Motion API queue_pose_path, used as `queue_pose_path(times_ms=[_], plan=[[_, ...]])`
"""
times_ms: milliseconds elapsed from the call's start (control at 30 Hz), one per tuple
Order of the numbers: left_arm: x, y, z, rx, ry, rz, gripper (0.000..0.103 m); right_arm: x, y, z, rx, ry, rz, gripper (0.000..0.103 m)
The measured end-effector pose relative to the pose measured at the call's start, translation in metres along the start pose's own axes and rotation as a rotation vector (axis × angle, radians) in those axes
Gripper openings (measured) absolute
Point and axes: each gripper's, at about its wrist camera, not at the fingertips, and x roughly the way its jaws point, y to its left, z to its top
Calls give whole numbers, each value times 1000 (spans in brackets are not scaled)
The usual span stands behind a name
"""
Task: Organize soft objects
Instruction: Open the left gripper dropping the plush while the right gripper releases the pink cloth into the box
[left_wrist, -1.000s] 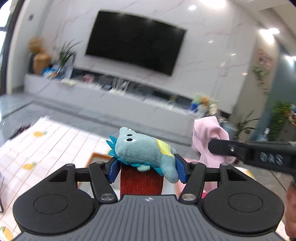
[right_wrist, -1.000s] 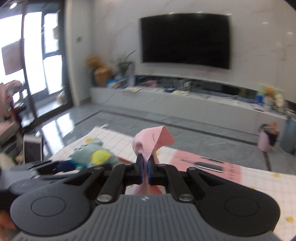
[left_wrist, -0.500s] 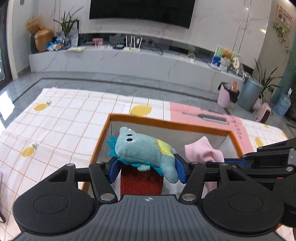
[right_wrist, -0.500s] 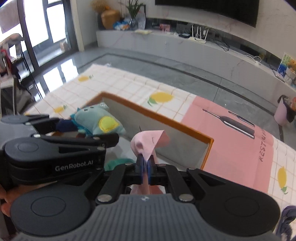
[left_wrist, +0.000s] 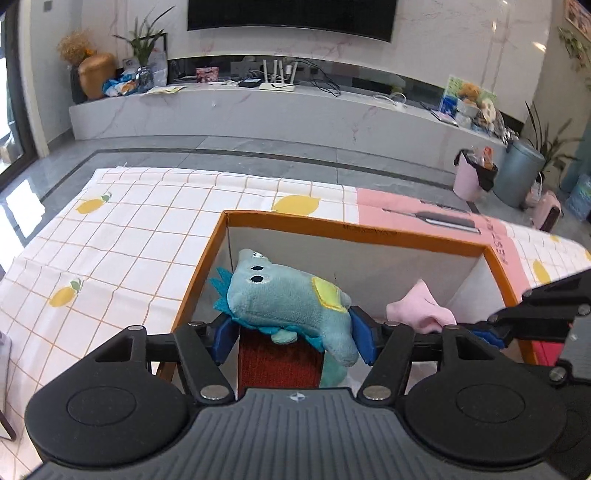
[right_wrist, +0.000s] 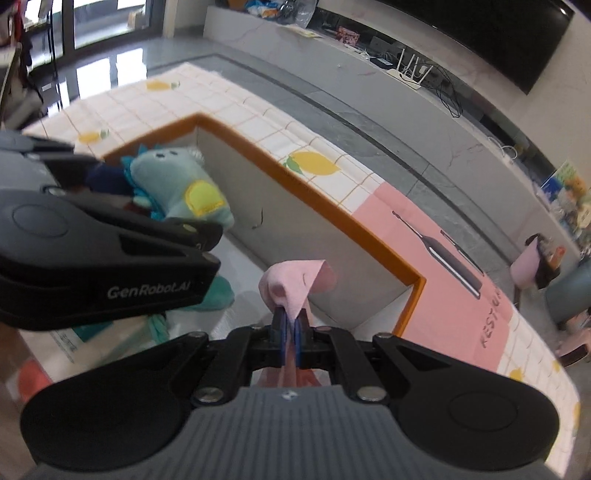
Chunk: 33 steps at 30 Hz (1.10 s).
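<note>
A teal plush toy (left_wrist: 280, 295) with a yellow patch sits between the blue pads (left_wrist: 364, 341) of my left gripper (left_wrist: 293, 336), over the orange-rimmed box (left_wrist: 354, 236). The jaws are opening, but the pads still touch the toy. A red knitted piece (left_wrist: 277, 362) hangs under it between the jaws. My right gripper (right_wrist: 290, 328) is shut on a pink cloth (right_wrist: 291, 288), held over the box's white inside (right_wrist: 325, 258). The right wrist view shows the toy (right_wrist: 177, 184) to the left of the cloth. In the left wrist view the cloth (left_wrist: 421, 310) is to the toy's right.
The box stands on a checked tablecloth with lemons (left_wrist: 122, 240) and a pink panel (right_wrist: 454, 280). A teal cloth (right_wrist: 218, 295) lies on the box floor, with something orange (right_wrist: 33, 376) at the near left. Beyond the table are a grey floor, a TV bench and bins (left_wrist: 476, 173).
Both grippers have come down and tipped forward, from facing the TV wall to looking into the box. Toy and pink cloth stay in their jaws and now hang lower inside the box's rim.
</note>
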Motion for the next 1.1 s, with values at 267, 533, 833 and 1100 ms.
queue_pose_path(times_ms=[267,533,833,1100], plan=[[-7,13,0,-84,-31,-48,86,-1,-5,-4,15,-12,-16,2],[-23,22,-4,-122,-67,-69,90,0,-5,-6,38,-6,-20,3],[-36,25,-8,-118,-89,-68,90,-6,5,-6,21,-43,-13,57],[-45,32,-9,-126,-113,-52,90,-19,18,-3,-49,-130,-36,100]])
